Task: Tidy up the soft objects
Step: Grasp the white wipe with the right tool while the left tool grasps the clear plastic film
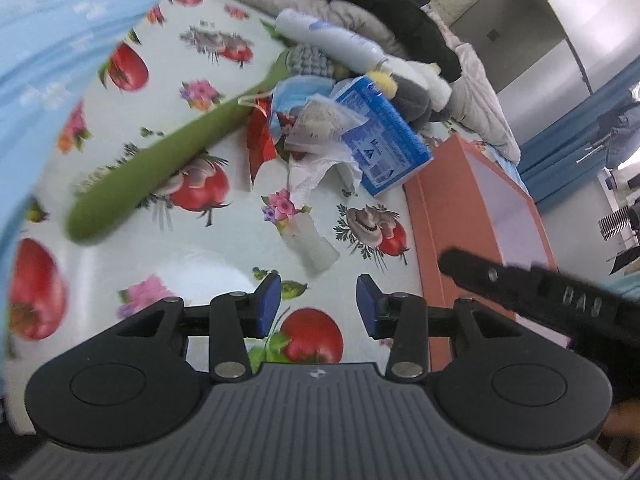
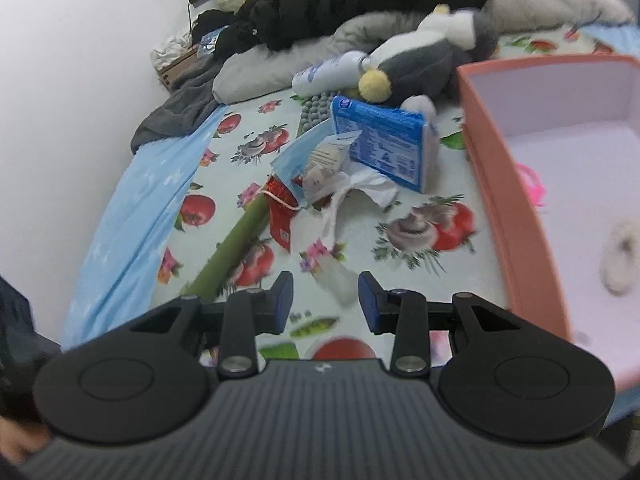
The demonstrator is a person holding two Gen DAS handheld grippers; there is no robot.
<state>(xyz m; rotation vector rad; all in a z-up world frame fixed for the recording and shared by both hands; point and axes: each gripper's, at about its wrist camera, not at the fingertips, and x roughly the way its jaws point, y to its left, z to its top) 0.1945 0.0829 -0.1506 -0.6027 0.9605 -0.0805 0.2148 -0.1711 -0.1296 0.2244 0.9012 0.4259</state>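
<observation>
Left gripper [image 1: 317,304] & right gripper [image 2: 325,302] look identical: matte black linkage arms w/ silver pivot screws, blue pads on the fingertips [image 1: 267,305], round black side discs, grey ribbed body w/ small logo. Bit of skin at right view's lower-left edge.

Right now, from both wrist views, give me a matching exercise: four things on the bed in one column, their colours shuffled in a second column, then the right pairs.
Things:
1. brush handle
2. box
3. tissue pack
4. bottle

Colours:
A. white
B. green
C. blue
D. salmon pink

Pairs: 1-B, 2-D, 3-C, 4-A
</observation>
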